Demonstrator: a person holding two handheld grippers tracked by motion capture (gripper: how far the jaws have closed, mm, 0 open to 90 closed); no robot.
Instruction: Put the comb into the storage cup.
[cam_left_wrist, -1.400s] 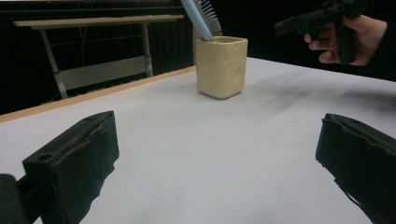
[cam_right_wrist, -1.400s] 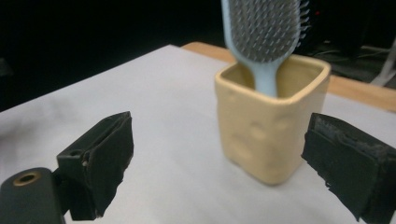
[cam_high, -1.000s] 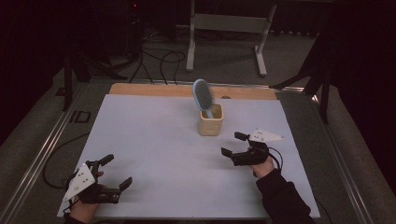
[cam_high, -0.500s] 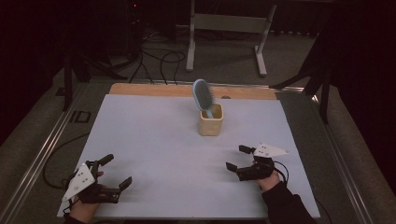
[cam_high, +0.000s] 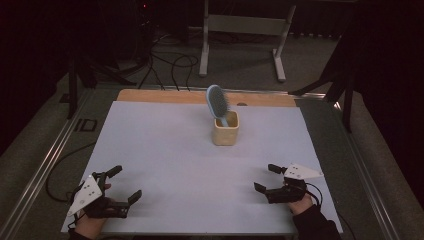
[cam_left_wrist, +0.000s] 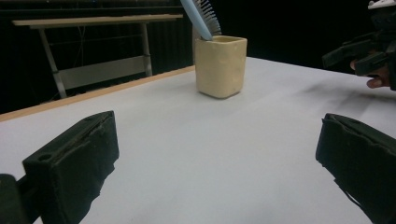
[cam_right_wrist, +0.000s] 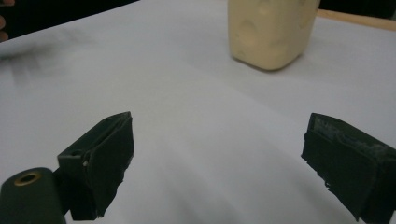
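Hairbrush (cam_high: 218, 102) stands handle-down in the cream cup (cam_high: 225, 128). Well in front of the cup, the left gripper (cam_high: 124, 185) and right gripper (cam_high: 265, 178) rest with jaws spread apart, empty.

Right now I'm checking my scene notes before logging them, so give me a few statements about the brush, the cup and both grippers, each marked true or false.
1. The blue hairbrush stands in the beige cup. True.
2. The left gripper holds the brush. False: it is open and holds nothing.
3. The cup lies tipped on its side. False: it stands upright on the white table cover.
4. The right gripper is open, apart from the cup. True.
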